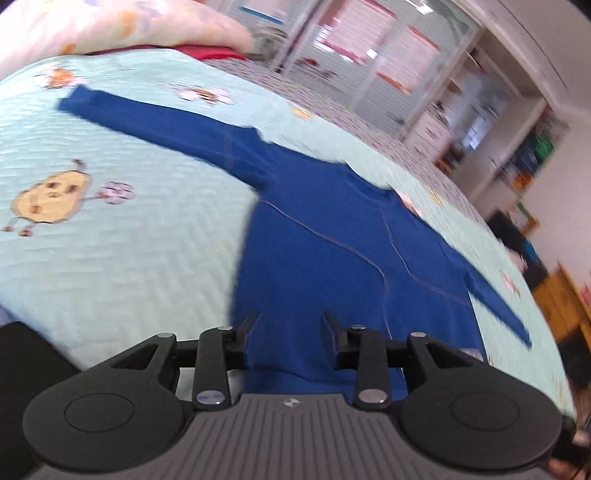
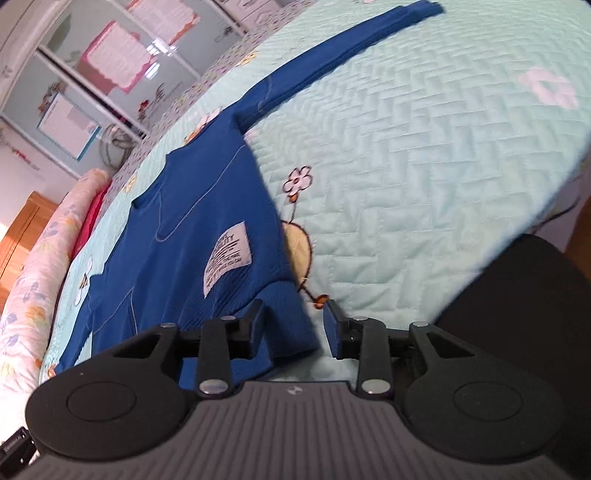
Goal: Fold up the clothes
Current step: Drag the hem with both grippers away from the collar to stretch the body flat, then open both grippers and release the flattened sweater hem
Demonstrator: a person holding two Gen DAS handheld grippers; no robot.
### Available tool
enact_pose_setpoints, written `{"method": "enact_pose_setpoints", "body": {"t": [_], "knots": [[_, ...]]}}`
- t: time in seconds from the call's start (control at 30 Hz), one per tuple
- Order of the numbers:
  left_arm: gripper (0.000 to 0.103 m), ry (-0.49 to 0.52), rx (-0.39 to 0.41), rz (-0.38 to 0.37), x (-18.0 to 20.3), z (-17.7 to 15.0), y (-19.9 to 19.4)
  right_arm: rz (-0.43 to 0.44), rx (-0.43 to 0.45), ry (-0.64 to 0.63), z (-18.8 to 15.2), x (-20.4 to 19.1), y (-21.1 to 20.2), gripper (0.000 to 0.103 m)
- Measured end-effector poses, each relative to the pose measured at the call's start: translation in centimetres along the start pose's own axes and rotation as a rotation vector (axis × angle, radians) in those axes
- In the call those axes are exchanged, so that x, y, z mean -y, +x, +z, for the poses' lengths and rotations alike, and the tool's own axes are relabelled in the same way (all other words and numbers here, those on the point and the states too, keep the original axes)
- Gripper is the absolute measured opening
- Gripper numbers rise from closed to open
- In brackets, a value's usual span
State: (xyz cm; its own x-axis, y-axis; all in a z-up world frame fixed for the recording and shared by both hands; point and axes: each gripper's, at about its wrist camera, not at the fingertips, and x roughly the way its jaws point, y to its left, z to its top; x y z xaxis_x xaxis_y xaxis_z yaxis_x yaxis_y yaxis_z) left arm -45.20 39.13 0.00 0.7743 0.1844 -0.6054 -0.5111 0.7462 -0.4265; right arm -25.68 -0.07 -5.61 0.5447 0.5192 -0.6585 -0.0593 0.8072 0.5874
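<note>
A blue long-sleeved shirt [image 1: 325, 236] lies spread flat on a pale green quilted bedspread [image 1: 129, 258], one sleeve [image 1: 147, 114] stretched to the far left and the other [image 1: 495, 295] to the right. My left gripper [image 1: 290, 325] hovers open over the shirt's near hem, with blue fabric showing in the gap but not pinched. In the right wrist view the shirt [image 2: 177, 229] shows a white care label [image 2: 227, 258]. Its near corner lies between the spread fingers of my right gripper [image 2: 293, 317], which is open at the shirt's right edge.
A floral pillow or duvet [image 1: 110, 22] and a red cloth [image 1: 210, 51] lie at the bed's far end. Glass-fronted cabinets [image 1: 351, 48], shelves [image 1: 517, 147] and wooden furniture [image 1: 565, 295] stand beyond the bed. A dark shape [image 2: 535, 295] sits by the bed's near edge.
</note>
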Motion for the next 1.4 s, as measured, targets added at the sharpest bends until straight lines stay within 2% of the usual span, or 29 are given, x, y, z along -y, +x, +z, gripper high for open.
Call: {"method": "enact_pose_setpoints", "body": {"t": [0.03,0.23,0.33,0.43,0.47,0.57,0.6,0.63,0.67,0.7,0.77,0.8,0.83,0.87,0.9,0.93,1.0,1.03,1.1,1.17,1.2,1.27,1.3,1.33,1.4], "knots": [[0.037,0.012,-0.013,0.000,0.3,-0.3,0.6,0.008,-0.003,-0.013,0.0,-0.2,0.1,0.017],[0.037,0.046,-0.075,0.011,0.5,-1.7,2.7,-0.001,0.021,-0.010,0.4,0.4,-0.7,0.013],[0.037,0.058,-0.053,0.007,0.8,-1.4,2.2,-0.034,-0.011,-0.009,0.5,-0.1,-0.9,0.021],[0.040,0.101,-0.009,-0.020,1.7,-0.9,1.7,-0.123,0.101,-0.115,0.3,-2.3,-2.3,0.025],[0.044,0.112,0.000,-0.034,1.9,-0.8,1.8,-0.144,0.136,-0.163,0.2,-3.3,-2.6,0.027],[0.048,0.104,-0.037,-0.044,1.8,-1.1,3.5,-0.058,0.160,-0.233,-0.2,-5.4,-2.4,0.035],[0.047,0.075,-0.072,-0.019,1.1,-1.4,4.3,-0.008,0.146,-0.237,-0.4,-5.8,-1.9,0.043],[0.044,0.047,-0.105,0.004,0.5,-1.7,5.1,0.015,0.121,-0.234,-0.5,-5.9,-1.3,0.049],[0.037,0.024,-0.109,0.000,-0.3,-1.9,5.3,0.004,0.080,-0.224,-0.5,-5.6,-0.3,0.049],[0.034,0.001,-0.108,-0.014,-0.9,-1.7,4.9,-0.007,0.039,-0.213,-0.5,-5.3,0.6,0.048],[0.035,-0.037,-0.096,-0.031,-1.6,-1.3,3.9,-0.030,-0.002,-0.150,-0.2,-3.5,1.5,0.028],[0.036,-0.049,-0.084,-0.034,-1.8,-1.1,3.3,-0.024,0.001,-0.114,0.1,-2.5,1.3,0.013],[0.038,-0.032,-0.057,-0.019,-1.5,-0.9,2.7,-0.020,0.005,-0.092,0.4,-1.9,0.8,0.012],[0.045,-0.014,-0.030,-0.004,-1.2,-0.8,2.2,-0.018,0.022,-0.089,0.5,-1.7,0.3,0.012],[0.048,0.018,-0.004,0.005,-0.6,-0.7,2.0,-0.019,0.048,-0.102,0.5,-1.9,-0.3,0.015],[0.049,0.049,0.007,0.003,-0.1,-0.6,2.0,-0.014,0.071,-0.125,0.2,-2.4,-0.7,0.024],[0.049,0.105,-0.006,-0.004,1.3,-0.7,3.0,0.022,0.099,-0.201,-0.6,-4.0,-1.0,0.037],[0.049,0.138,-0.034,0.004,1.8,-0.9,3.9,0.051,0.080,-0.233,-1.0,-4.7,-0.6,0.044],[0.047,0.181,-0.071,0.033,2.3,-1.4,4.9,0.050,0.016,-0.283,-1.5,-5.7,1.0,0.045],[0.046,0.205,-0.090,0.070,2.4,-1.9,5.3,-0.038,0.003,-0.281,-1.2,-5.3,1.8,0.031],[0.047,0.207,-0.080,0.070,2.3,-1.8,4.9,-0.065,0.021,-0.266,-0.8,-4.9,1.4,0.020],[0.048,0.229,-0.037,0.086,2.8,-1.2,4.6,-0.081,0.089,-0.266,-0.2,-4.6,0.0,0.023],[0.049,0.240,-0.017,0.092,3.1,-0.9,4.4,-0.078,0.120,-0.278,0.1,-4.9,-0.7,0.031],[0.050,0.249,-0.013,0.089,3.3,-0.7,5.1,-0.054,0.134,-0.289,0.4,-5.3,-0.9,0.036],[0.052,0.266,-0.005,0.081,3.8,-0.3,6.4,0.024,0.128,-0.308,0.8,-6.5,-0.5,0.039]]}}
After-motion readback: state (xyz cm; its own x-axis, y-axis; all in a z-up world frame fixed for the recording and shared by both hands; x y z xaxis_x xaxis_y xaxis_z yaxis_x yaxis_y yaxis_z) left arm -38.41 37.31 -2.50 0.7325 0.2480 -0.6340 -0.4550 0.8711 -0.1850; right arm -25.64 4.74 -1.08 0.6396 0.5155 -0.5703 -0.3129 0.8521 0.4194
